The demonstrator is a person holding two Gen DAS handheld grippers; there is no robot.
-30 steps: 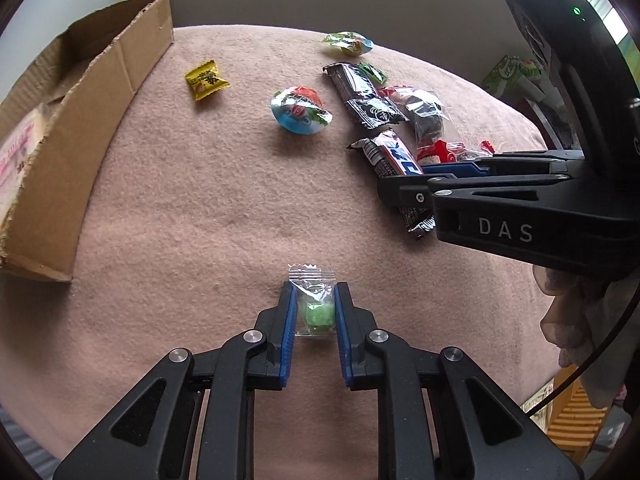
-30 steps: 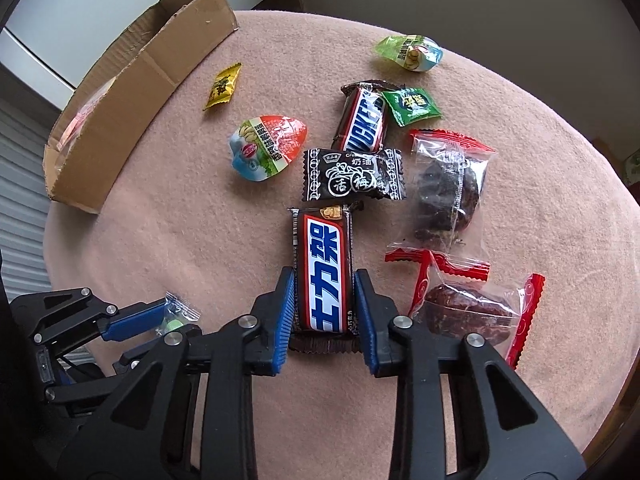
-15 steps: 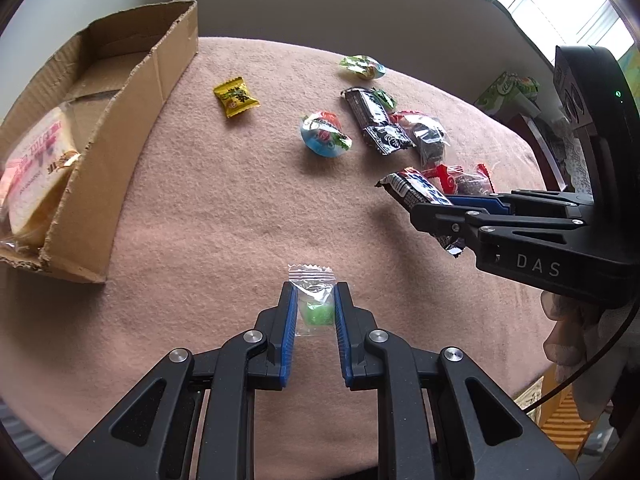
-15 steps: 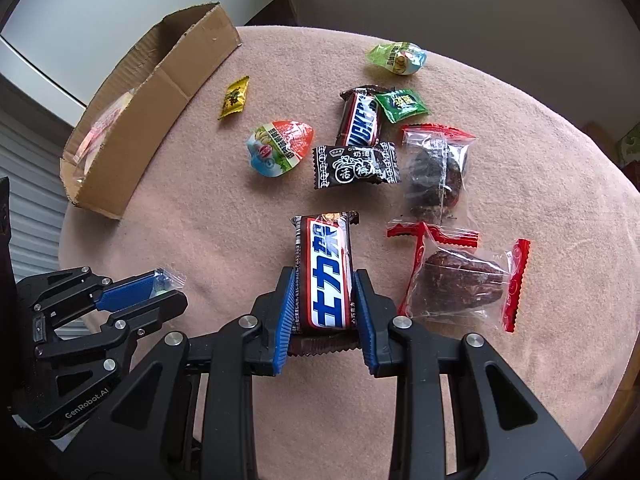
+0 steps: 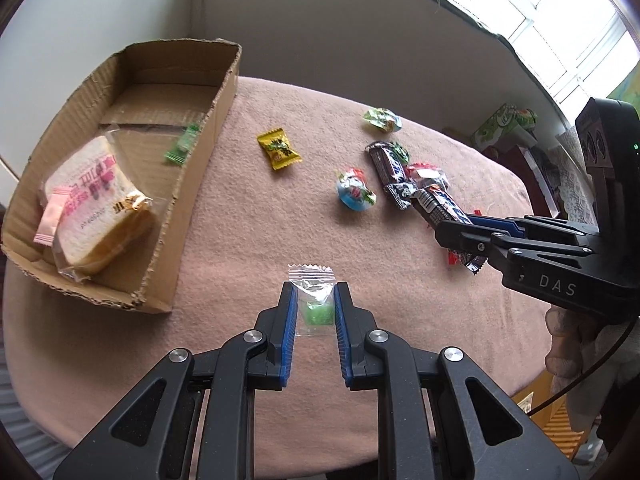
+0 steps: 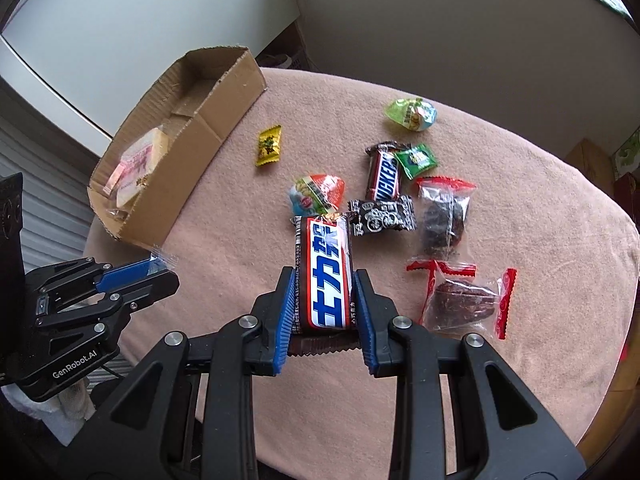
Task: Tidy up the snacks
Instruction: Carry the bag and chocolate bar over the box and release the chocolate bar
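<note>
My left gripper [image 5: 314,300] is shut on a small clear packet with a green candy [image 5: 317,310] and holds it above the pink cloth. My right gripper [image 6: 324,292] is shut on a Snickers bar with a blue and white label [image 6: 325,278], lifted off the cloth; it also shows in the left wrist view [image 5: 440,206]. The open cardboard box [image 5: 192,184] stands at the left with a wrapped sandwich [image 5: 94,204], a pink packet [image 5: 50,220] and a green candy [image 5: 182,148] inside. The left gripper shows at the left in the right wrist view [image 6: 160,272].
On the cloth lie a yellow candy [image 6: 269,146], a red and blue jelly cup [image 6: 318,194], a second Snickers bar [image 6: 385,178], a black packet [image 6: 382,218], a green packet [image 6: 417,160], a green jelly cup [image 6: 412,114] and two red-edged clear bags [image 6: 444,216] [image 6: 464,304].
Both grippers have risen and drawn back from the cloth with their snacks held. The box interior has come into view in both views.
</note>
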